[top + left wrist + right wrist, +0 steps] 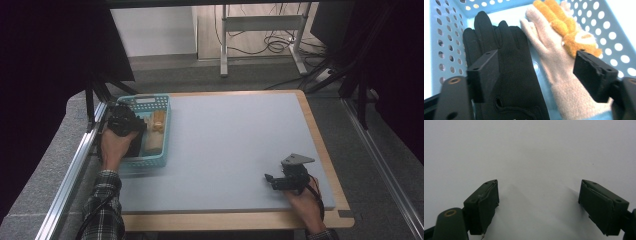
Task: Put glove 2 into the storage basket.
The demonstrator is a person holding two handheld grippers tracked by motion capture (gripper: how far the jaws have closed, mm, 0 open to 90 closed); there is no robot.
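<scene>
In the high view, I am holding the left gripper (123, 122) over the blue basket (162, 145) at the left middle of the frame, while the right gripper (286, 179) is resting on the grey mat (230, 145) at the lower right, well apart from the basket.

In the left gripper view, my jaws are standing spread wide above the basket floor. The black glove (506, 75) is lying at the centre left, partly under the left jaw, and the beige glove (554, 67) is lying just beside it toward the right, with an orange plush piece (571, 32) on top of it at the upper right. Nothing is pinched yet.

In the right gripper view, the jaws are also spread apart over bare mat, holding nothing.

I am judging this as the reach into the basket, before any grasp. The next move is calling for lowering the left gripper so both jaws straddle one glove alone, then closing without catching its neighbour.
</scene>
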